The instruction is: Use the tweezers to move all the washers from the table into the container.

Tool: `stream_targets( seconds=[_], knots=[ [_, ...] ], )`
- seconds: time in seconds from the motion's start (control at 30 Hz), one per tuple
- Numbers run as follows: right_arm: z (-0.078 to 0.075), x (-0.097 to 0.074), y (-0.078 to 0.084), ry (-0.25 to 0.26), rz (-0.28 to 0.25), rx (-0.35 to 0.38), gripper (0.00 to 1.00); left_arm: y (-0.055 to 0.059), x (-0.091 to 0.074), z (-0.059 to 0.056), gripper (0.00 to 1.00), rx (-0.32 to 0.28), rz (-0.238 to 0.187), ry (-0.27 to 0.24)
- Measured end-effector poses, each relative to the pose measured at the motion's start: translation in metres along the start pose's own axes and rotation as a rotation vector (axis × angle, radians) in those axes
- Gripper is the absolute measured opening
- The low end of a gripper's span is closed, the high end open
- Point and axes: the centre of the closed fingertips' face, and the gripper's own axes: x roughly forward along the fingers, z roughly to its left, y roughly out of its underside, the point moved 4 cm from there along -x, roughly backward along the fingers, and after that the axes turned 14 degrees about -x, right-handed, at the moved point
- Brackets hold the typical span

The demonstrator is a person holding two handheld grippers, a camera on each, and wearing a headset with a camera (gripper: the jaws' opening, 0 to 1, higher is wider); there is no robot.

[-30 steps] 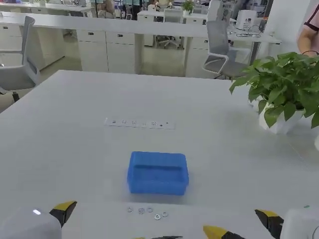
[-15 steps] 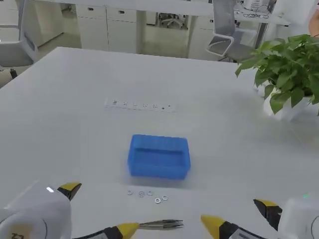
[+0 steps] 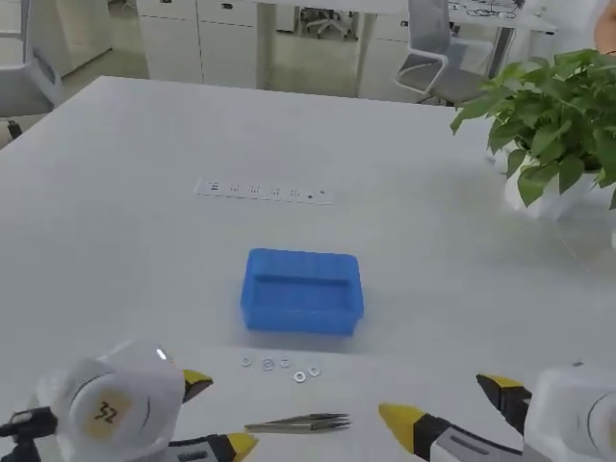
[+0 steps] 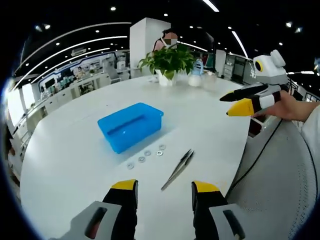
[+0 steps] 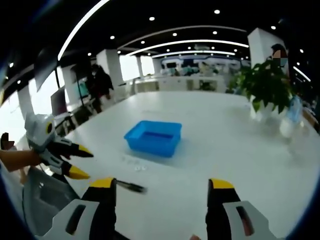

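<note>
Washers (image 3: 281, 366) lie in a short row on the white desk (image 3: 115, 241), just in front of the blue container (image 3: 302, 292), with the tweezers (image 3: 298, 422) flat on the desk near them. The left tongs (image 3: 219, 414) and right tongs (image 3: 443, 402) hover either side of the tweezers, both spread apart, holding nothing.

- The head view is bright and even; the white table (image 3: 115, 241) looks a little washed out toward its far edge.
- The container (image 3: 302, 292) gives only a soft, short shadow on its near side.
- In both gripper views the light comes from above, from round ceiling lamps (image 4: 113, 8) and long light strips (image 5: 185, 41).
- The fisheye lens bends the table edge strongly in these views.
- The right gripper view is softer; the tweezers (image 5: 131, 187) look smeared there, and the far windows (image 5: 135, 65) are overexposed.
</note>
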Motion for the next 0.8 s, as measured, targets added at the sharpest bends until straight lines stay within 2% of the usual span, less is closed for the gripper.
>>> stream_targets(
  seconds=[0.07,0.1,0.37,0.5,0.6,0.63,0.67,0.8],
  knots=[
    [0.0,0.0,0.001,-0.004,0.003,0.002,0.72,0.006,0.01,-0.002,0.33,0.011,0.047,0.036],
    [0.0,0.0,0.001,-0.006,0.0,0.007,0.72,0.006,0.015,0.0,0.32,0.015,0.048,0.032],
    [0.002,0.003,0.003,-0.031,0.014,0.008,0.7,0.017,0.049,0.006,0.2,0.129,0.166,0.054],
    [0.006,0.004,0.003,-0.047,0.017,0.002,0.69,0.019,0.056,0.006,0.13,0.172,0.189,0.06],
    [0.009,0.006,0.002,-0.064,0.019,-0.006,0.69,0.021,0.06,0.005,0.08,0.232,0.211,0.06],
    [0.01,0.007,0.002,-0.068,0.019,-0.007,0.69,0.018,0.061,0.003,0.07,0.24,0.19,0.077],
    [0.011,0.008,0.001,-0.074,0.02,-0.01,0.68,0.02,0.061,0.002,0.05,0.241,0.209,0.075],
    [0.016,0.008,0.0,-0.096,0.018,-0.026,0.67,0.022,0.06,-0.002,0.0,0.296,0.229,0.108]
  ],
)
